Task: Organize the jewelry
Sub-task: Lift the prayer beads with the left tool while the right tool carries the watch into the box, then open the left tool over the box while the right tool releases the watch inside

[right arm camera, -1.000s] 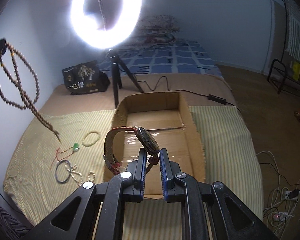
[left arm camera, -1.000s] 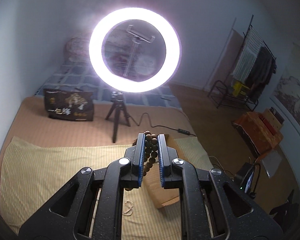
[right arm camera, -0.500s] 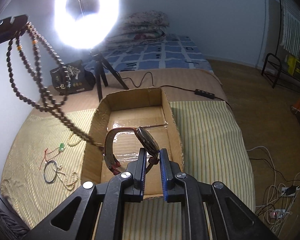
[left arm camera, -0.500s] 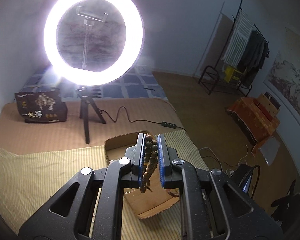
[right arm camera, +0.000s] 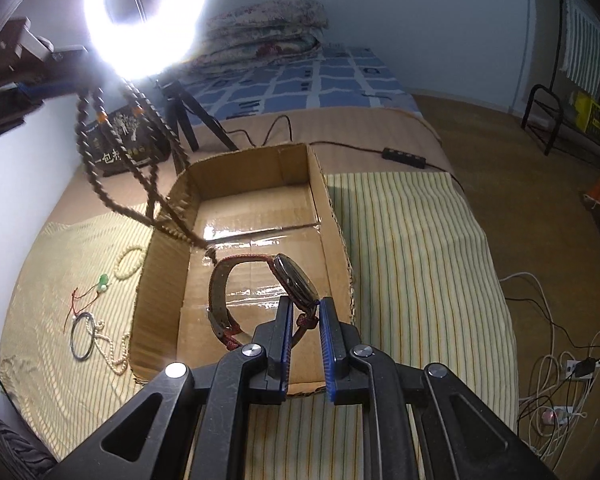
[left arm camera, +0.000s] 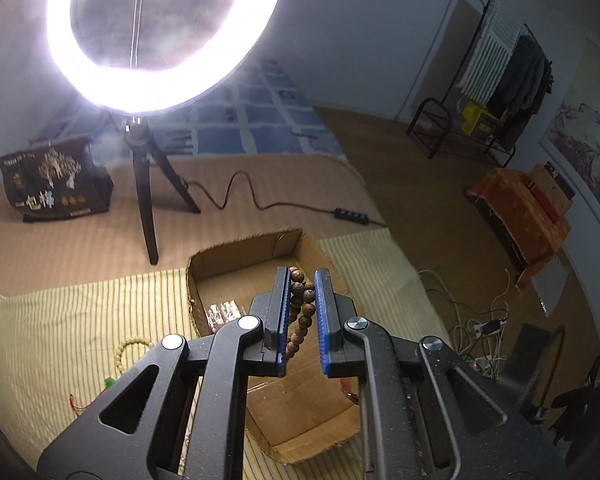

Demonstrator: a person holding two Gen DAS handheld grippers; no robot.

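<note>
My left gripper (left arm camera: 302, 312) is shut on a string of brown wooden beads (left arm camera: 300, 312), held above the open cardboard box (left arm camera: 236, 256). In the right wrist view the bead string (right arm camera: 140, 184) hangs from the upper left, its lower end over the box's left wall. My right gripper (right arm camera: 305, 320) is shut on a wristwatch (right arm camera: 292, 280) by its red-brown strap, above the near part of the box (right arm camera: 328, 208). A pale bead bracelet (right arm camera: 130, 262), a green pendant on red cord (right arm camera: 102, 282), a metal ring (right arm camera: 82, 336) and a pearl strand (right arm camera: 112, 354) lie left of the box.
The box sits on a yellow striped cloth (right arm camera: 400, 240) on a bed. A ring light on a tripod (left arm camera: 148, 208) stands behind it, beside a dark bag (left arm camera: 52, 184). A cable with a switch (right arm camera: 404, 156) runs past the box. Floor cables (right arm camera: 560, 360) lie right.
My left gripper has carried the bead string rightward and lower, so its hanging end now reaches over the box. My right gripper has edged closer to the box with the watch.
</note>
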